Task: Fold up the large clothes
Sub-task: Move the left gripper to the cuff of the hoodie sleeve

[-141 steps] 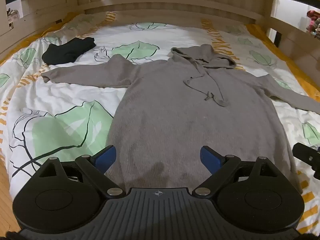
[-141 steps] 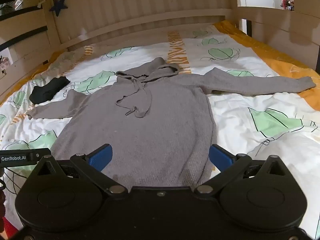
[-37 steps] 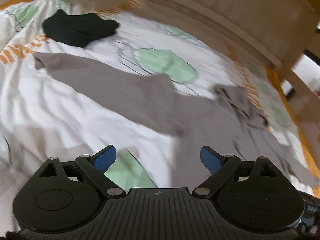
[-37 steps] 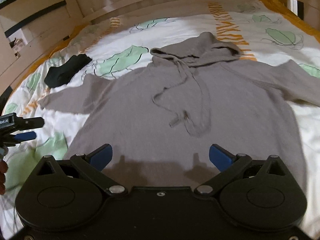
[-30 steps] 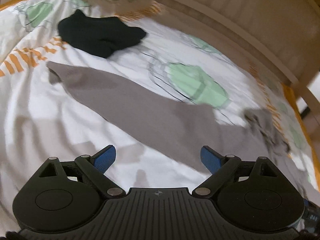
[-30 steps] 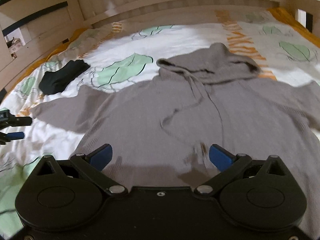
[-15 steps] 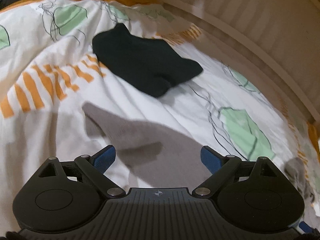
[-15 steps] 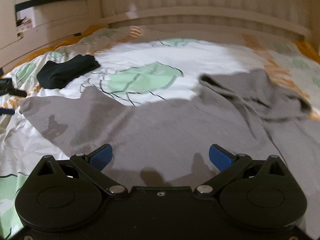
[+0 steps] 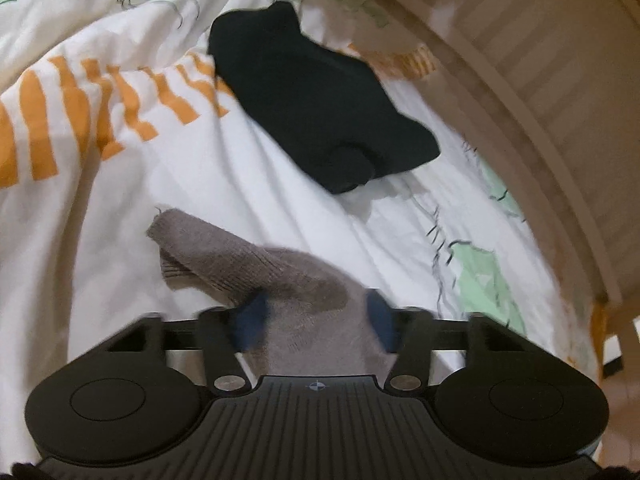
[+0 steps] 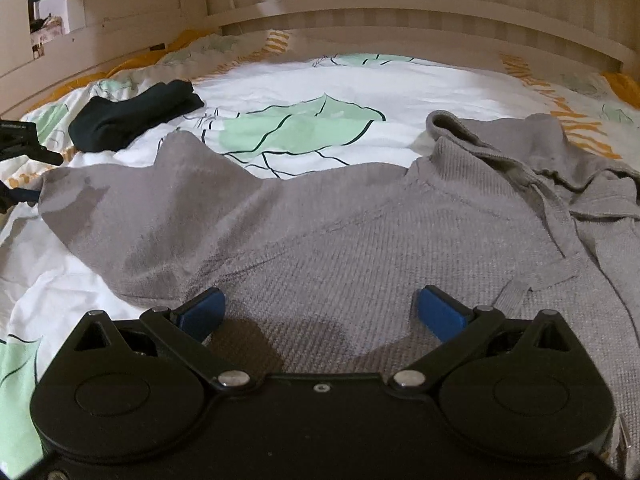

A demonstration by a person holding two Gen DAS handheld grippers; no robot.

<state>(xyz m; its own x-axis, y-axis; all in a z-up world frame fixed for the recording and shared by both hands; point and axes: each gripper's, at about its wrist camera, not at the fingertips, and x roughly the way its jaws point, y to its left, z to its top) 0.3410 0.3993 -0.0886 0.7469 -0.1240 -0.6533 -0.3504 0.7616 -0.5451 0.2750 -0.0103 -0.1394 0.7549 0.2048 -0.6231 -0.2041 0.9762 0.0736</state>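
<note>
A grey hoodie [image 10: 360,240] lies spread flat on the bed, its hood [image 10: 540,152] to the right. In the left wrist view its sleeve [image 9: 240,260] ends in a curled cuff just ahead of the fingers. My left gripper [image 9: 314,320] is closing, and the sleeve fabric is bunched between the blurred blue pads, which touch it on both sides. The right wrist view shows that gripper [image 10: 28,176] at the sleeve's far left end. My right gripper [image 10: 320,312] is open, low over the hoodie's chest near the armpit, with nothing between its fingers.
A folded black garment [image 9: 320,100] [image 10: 136,116] lies on the white leaf-print duvet [image 9: 100,220] beyond the sleeve end. The wooden bed rail [image 9: 540,80] [image 10: 400,8] curves around the far side. Bare duvet [image 10: 300,128] lies between the sleeve and the rail.
My left gripper slid along the sleeve to its cuff and its jaws came together around the fabric. The right gripper moved closer and lower over the hoodie's chest, still open.
</note>
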